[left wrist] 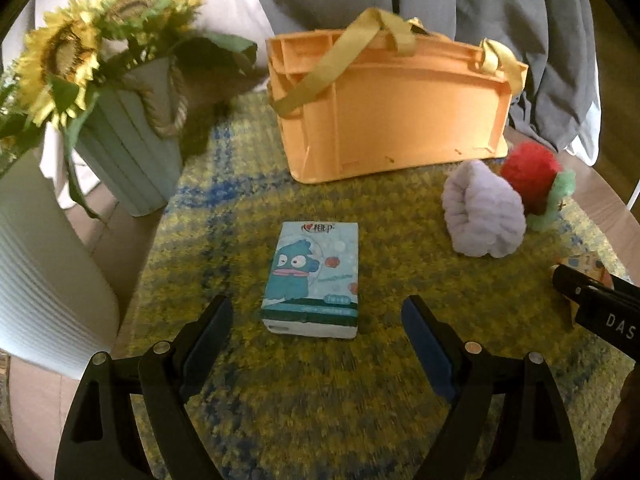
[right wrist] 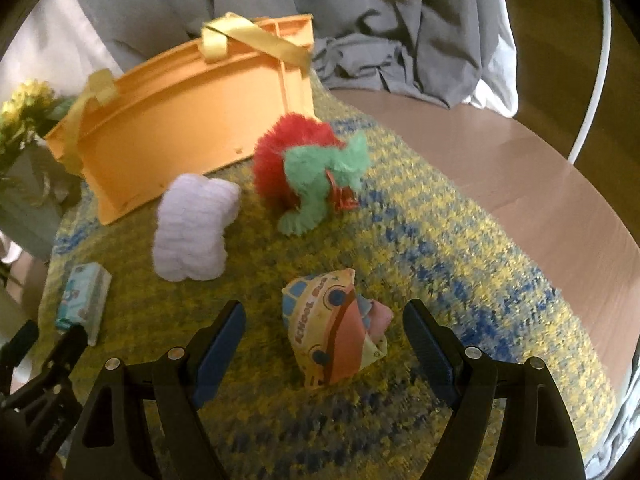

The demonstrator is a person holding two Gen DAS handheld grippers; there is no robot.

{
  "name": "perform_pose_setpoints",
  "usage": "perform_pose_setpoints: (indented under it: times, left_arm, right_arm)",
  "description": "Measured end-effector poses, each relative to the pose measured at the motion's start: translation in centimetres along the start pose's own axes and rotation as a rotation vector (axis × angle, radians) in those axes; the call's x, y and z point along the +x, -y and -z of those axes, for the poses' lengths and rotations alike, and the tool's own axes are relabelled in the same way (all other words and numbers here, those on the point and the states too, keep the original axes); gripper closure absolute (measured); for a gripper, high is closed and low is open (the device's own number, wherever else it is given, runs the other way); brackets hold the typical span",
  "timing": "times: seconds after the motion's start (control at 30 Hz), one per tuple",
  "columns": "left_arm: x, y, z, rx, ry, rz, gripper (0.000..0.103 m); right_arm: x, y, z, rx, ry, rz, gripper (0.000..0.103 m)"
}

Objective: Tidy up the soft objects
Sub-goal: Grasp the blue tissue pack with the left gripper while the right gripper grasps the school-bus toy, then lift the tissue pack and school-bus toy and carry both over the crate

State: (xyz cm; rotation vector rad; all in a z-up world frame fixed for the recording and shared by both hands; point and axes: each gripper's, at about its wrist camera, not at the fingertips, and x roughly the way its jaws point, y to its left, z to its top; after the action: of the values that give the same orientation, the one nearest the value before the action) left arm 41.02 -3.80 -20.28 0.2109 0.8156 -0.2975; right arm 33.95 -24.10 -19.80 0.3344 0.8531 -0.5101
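Right now both tongs gape wide, nothing held. Left gripper [left wrist: 316,320] sits low over a yellow-and-blue shaggy rug [left wrist: 360,400], w/ a tissue pack [left wrist: 312,280] lying flat just ahead of its tips, between them; pack shows a teal cartoon fish-face & red lettering at top, too small to read. Right gripper [right wrist: 324,320] frames a folded cloth pouch [right wrist: 336,332] on the same rug [right wrist: 460,248]; print on it reads "School Bus" beside a bus drawing. Further out, a lilac fuzzy roll [right wrist: 192,228] lies near the pack, & a red-and-green plush [right wrist: 312,172] sits just behind the roll, close to an orange plastic bin [left wrist: 396,112] w/ yellow strap handles, standing at the rug's far edge. Left of the bin: a ribbed grey-green pot [left wrist: 128,152] w/ sunflowers [left wrist: 60,56], plus a white ribbed cylinder [left wrist: 44,288] at frame edge. Rug covers a round wood-tone table [right wrist: 540,184]; grey bedding [right wrist: 360,20] is heaped behind. Other tool's black body in left view reads "DAS", cut off.
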Motion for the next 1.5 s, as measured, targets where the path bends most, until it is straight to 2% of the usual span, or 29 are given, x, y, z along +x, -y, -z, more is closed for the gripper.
perform_pose_setpoints:
  times: [0.27, 0.37, 0.53, 0.6, 0.63, 0.67, 0.8, 1.03, 1.23, 1.5]
  left_arm:
    - [1.6, 0.0, -0.3, 0.002, -0.022, 0.01, 0.017]
    - [2.0, 0.1, -0.5, -0.004, -0.028, 0.019, 0.018]
    - [2.1, 0.5, -0.7, 0.009, -0.016, 0.022, 0.034]
    - [2.2, 0.5, -0.7, 0.008, -0.019, 0.025, 0.048]
    - [2.2, 0.6, -0.7, 0.011, -0.018, 0.022, 0.051]
    - [2.1, 0.6, -0.7, 0.017, -0.014, 0.026, 0.051]
    - [1.9, 0.6, -0.5, 0.021, -0.006, 0.037, 0.051]
    - [0.4, 0.9, -0.4, 0.024, 0.011, 0.044, 0.051]
    - [-1.6, 1.1, -0.6, -0.005, 0.027, 0.05, 0.051]
    - [-4.8, 1.8, -1.2, -0.024, 0.089, 0.035, 0.051]
  right_arm:
    - [0.9, -0.4, -0.4, -0.006, -0.004, 0.032, 0.022]
    - [1.4, -0.3, -0.4, -0.003, -0.014, 0.039, 0.027]
    - [1.9, 0.1, -0.3, 0.013, -0.031, 0.037, 0.043]
    - [2.0, 0.2, -0.3, 0.008, -0.028, 0.041, 0.05]
    - [2.0, 0.2, -0.4, 0.005, -0.027, 0.039, 0.051]
    - [2.0, 0.2, -0.4, 0.002, -0.026, 0.039, 0.056]
    - [1.7, 0.2, -0.2, -0.01, -0.011, 0.041, 0.061]
    - [0.3, 0.1, -0.2, -0.036, 0.034, 0.019, 0.062]
    - [-1.1, 0.0, -0.6, -0.063, 0.069, -0.032, 0.062]
    - [-3.1, 0.2, -1.1, -0.105, 0.115, -0.103, 0.062]
